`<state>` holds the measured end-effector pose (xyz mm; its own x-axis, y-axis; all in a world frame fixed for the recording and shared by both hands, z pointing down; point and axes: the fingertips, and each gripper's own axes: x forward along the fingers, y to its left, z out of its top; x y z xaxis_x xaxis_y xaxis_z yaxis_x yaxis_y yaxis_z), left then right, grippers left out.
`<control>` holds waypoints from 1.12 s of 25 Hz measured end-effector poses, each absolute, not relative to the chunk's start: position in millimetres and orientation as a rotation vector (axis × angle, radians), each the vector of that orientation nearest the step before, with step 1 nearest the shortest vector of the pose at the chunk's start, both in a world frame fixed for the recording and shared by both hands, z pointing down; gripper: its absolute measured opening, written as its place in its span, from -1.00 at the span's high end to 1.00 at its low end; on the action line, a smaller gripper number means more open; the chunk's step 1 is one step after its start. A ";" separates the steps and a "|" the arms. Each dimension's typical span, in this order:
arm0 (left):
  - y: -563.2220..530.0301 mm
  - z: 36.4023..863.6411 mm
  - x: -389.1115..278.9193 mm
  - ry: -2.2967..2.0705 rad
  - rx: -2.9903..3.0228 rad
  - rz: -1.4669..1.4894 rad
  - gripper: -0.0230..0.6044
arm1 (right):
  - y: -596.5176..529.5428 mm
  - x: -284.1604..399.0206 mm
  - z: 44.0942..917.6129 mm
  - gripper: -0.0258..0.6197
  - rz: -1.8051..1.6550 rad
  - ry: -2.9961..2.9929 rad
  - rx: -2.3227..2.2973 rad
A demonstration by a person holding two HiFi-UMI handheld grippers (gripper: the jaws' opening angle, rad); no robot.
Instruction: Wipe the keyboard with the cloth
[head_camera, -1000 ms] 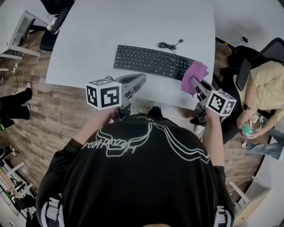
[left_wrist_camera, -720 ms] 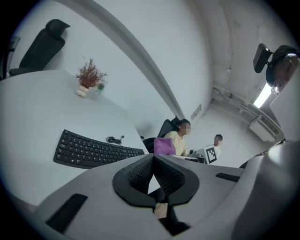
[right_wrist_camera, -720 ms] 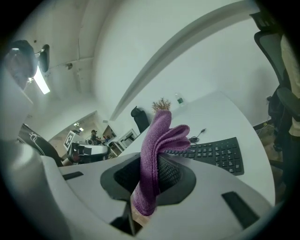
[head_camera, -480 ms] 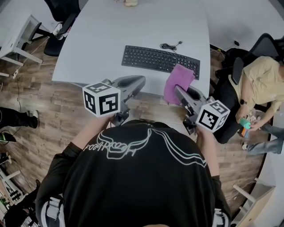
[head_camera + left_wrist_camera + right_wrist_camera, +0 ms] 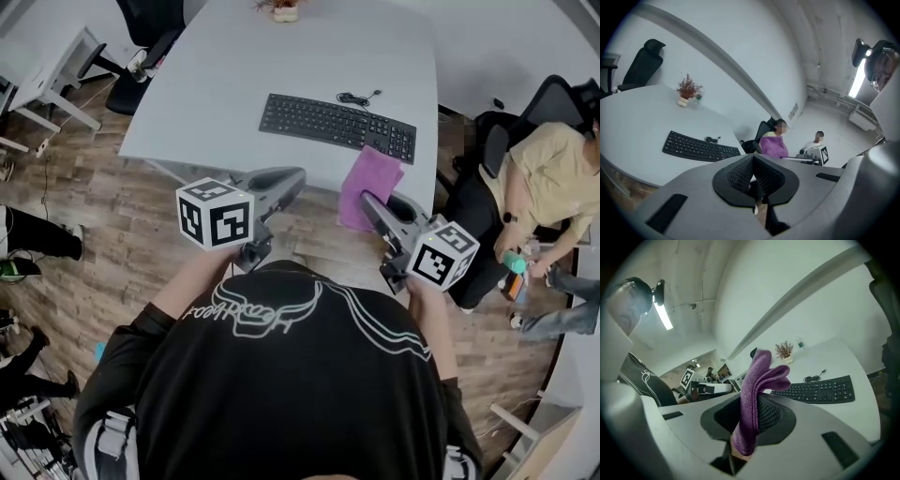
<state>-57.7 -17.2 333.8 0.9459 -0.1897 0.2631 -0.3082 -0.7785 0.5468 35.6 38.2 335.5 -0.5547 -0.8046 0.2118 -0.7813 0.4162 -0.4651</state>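
Note:
A black keyboard [image 5: 337, 127] lies on the white table [image 5: 234, 84], its coiled cable [image 5: 354, 97] behind it; it also shows in the left gripper view [image 5: 701, 146] and the right gripper view [image 5: 820, 390]. My right gripper [image 5: 364, 202] is shut on a purple cloth [image 5: 367, 186], which hangs at the table's near edge, short of the keyboard. In the right gripper view the cloth [image 5: 757, 394] stands up between the jaws. My left gripper [image 5: 298, 178] is shut and empty, held over the floor near the table's front edge.
A small potted plant [image 5: 282, 9] stands at the table's far side. A seated person [image 5: 544, 187] in a yellow top is at the right, beside black office chairs [image 5: 497, 141]. Another chair [image 5: 141, 37] and a desk are at the far left.
The right gripper has drawn the purple cloth back off the keyboard's right end toward the table's near edge. The left gripper has hardly moved.

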 end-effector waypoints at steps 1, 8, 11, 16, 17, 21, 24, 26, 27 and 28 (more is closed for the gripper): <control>-7.6 334.0 -54.1 -0.354 2.483 0.261 0.91 | 47.5 38.3 336.2 0.75 -0.820 2.606 -1.457; 48.8 331.1 -41.9 -0.382 2.527 0.287 0.91 | 101.1 57.7 340.0 0.75 -0.787 2.608 -1.541; 64.6 328.6 -37.4 -0.375 2.539 0.292 0.91 | 113.5 57.1 336.7 0.75 -0.765 2.621 -1.544; 92.8 325.6 -36.9 -0.366 2.560 0.301 0.91 | 141.8 49.9 338.5 0.75 -0.743 2.676 -1.509; 94.9 326.5 -38.7 -0.370 2.557 0.301 0.91 | 144.7 48.5 340.5 0.75 -0.750 2.682 -1.505; 93.5 328.3 -43.7 -0.387 2.545 0.297 0.91 | 144.6 46.2 343.9 0.75 -0.777 2.673 -1.491; 97.2 325.6 -44.3 -0.395 2.547 0.287 0.91 | 147.5 45.9 340.2 0.75 -0.769 2.675 -1.486; 105.3 323.9 -45.9 -0.404 2.551 0.277 0.91 | 155.9 44.6 335.6 0.75 -0.753 2.678 -1.469; 108.7 324.0 -47.4 -0.409 2.551 0.272 0.91 | 159.9 43.0 334.1 0.75 -0.746 2.681 -1.458; 111.2 324.5 -49.0 -0.414 2.549 0.268 0.91 | 163.0 41.4 333.4 0.75 -0.741 2.687 -1.450</control>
<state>-49.0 111.2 324.5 0.9331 -0.2370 0.2705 -0.3439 -0.8077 0.4788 41.4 163.0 333.4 -0.5742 -0.7892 0.2179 -0.7893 0.4629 -0.4034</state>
